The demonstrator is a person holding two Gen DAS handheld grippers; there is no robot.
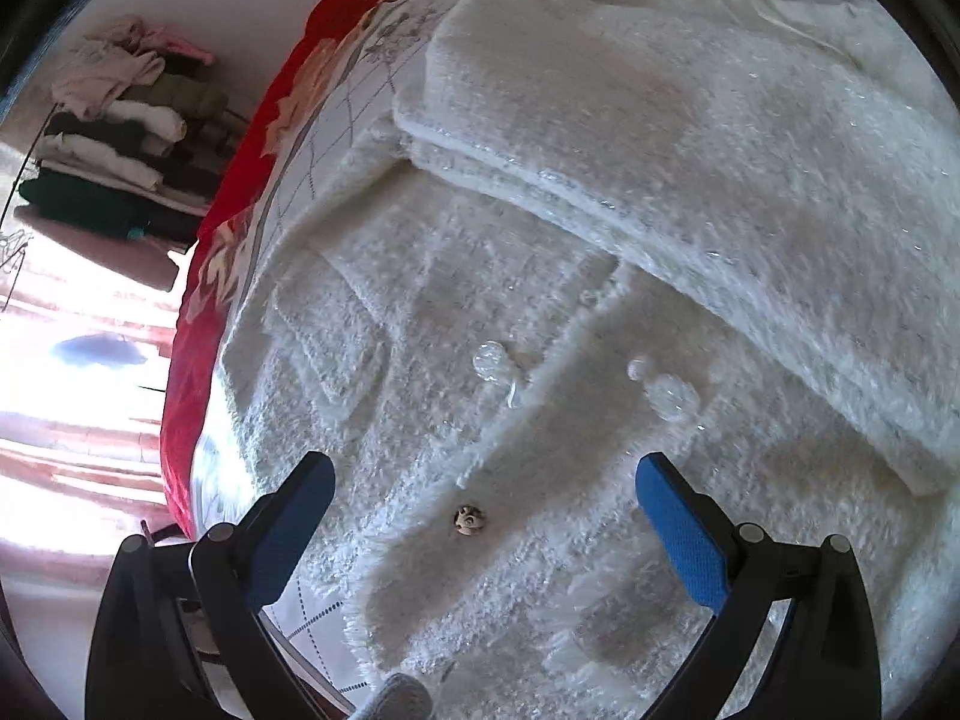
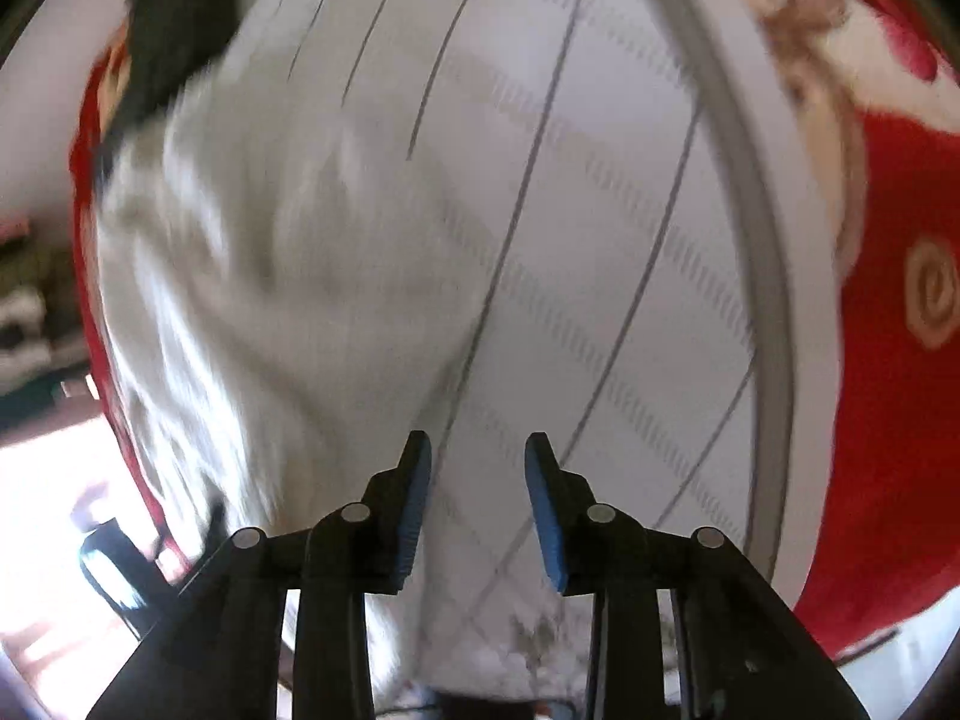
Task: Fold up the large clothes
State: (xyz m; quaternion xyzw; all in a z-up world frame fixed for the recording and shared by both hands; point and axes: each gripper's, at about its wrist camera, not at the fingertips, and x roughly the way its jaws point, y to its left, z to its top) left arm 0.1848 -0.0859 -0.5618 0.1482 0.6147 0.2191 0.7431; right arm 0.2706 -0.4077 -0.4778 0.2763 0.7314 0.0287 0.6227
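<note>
Fluffy white coat (image 1: 600, 276) lies spread across the bed (image 2: 630, 192), over a white grid-lined sheet (image 2: 600, 120) edged by a red floral blanket (image 1: 252, 138). One sleeve (image 1: 690, 138) is folded across the coat's body, above two clear round buttons (image 1: 492, 360). The left gripper (image 1: 486, 474) hovers over the coat's front, fingers spread wide, holding nothing. The right gripper (image 2: 478, 450), fingers parted and empty, is over the sheet just beside the coat's blurred edge. Stacked clothes (image 1: 120, 138) sit beyond the bed.

Bed's got a white grid-lined sheet (image 2: 630, 192) over a red floral blanket (image 1: 240, 180). Plain pale wall (image 1: 240, 6) behind, a stack of folded clothes (image 1: 120, 138) against it, and really harsh blown-out daylight on the floor (image 1: 66, 420).
</note>
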